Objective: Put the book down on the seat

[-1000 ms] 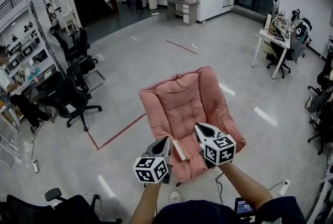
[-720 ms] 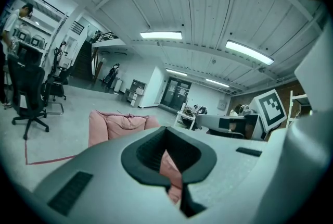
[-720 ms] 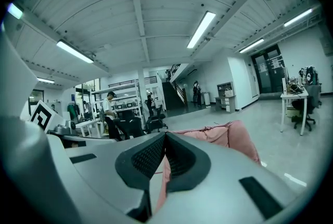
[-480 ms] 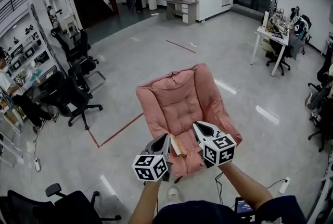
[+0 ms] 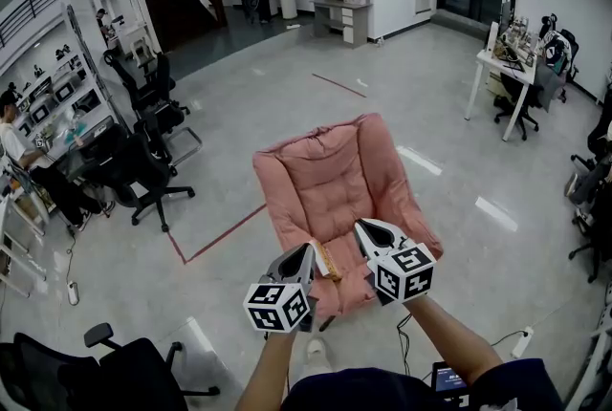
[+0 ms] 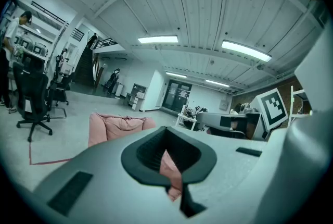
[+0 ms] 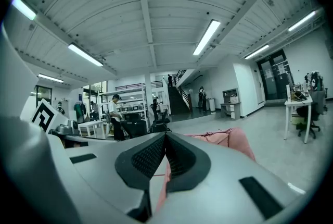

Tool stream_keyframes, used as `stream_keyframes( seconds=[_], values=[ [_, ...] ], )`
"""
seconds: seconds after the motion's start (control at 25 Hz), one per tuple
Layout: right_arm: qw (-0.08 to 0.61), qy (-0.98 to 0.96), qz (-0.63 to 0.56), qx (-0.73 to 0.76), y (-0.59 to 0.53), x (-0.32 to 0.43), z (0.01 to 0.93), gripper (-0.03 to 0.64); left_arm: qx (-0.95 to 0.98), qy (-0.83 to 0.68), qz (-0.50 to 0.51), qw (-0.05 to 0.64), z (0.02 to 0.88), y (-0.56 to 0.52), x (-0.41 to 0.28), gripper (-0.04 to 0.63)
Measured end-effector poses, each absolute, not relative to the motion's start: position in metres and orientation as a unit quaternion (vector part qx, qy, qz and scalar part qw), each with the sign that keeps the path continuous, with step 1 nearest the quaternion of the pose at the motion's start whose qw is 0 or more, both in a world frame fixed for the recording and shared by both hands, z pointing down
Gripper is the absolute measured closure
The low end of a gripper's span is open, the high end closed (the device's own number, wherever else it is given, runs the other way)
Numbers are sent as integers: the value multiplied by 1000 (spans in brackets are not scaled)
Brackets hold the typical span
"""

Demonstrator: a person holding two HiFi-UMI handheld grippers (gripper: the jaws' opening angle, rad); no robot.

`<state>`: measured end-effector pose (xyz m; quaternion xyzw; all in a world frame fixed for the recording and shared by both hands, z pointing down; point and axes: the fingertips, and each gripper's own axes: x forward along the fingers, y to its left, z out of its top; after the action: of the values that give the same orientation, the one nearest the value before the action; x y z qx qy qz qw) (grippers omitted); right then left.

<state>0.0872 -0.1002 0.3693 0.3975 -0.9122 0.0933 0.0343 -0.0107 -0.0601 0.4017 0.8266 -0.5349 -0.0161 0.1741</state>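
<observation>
Left gripper [image 5: 308, 253] and right gripper [image 5: 364, 229], head view: both are closed and carry the book [image 5: 328, 263] between them. Its tan page edge shows, and it sits above the front lip of the pink chair [image 5: 325, 175], not yet on it. If I let go here, I reckon it catches the lip and slides to the floor.

Left gripper view: jaws are together on a thin pink edge, the book [image 6: 174, 178] I take it. The bite is small and could slip.

Right gripper view: same pinch on the book [image 7: 162, 186]. If one side releases first, the book swings down.
</observation>
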Motion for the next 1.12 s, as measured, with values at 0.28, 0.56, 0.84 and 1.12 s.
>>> stream_keyframes(
  seconds=[0.28,0.56,0.84,1.12],
  values=[
    [27,-913,92,397,-85,100,365,597,831,-537,-18,146,384,-49,-4,591],
    [24,-912,95,399,-72,115,364,597,829,-542,-21,134,373,-36,3,591],
    [24,-913,95,396,-54,123,366,597,828,-545,-23,131,373,-17,10,591],
    [23,-915,97,391,-39,133,371,597,827,-547,-21,131,379,-2,21,591]
  ],
)
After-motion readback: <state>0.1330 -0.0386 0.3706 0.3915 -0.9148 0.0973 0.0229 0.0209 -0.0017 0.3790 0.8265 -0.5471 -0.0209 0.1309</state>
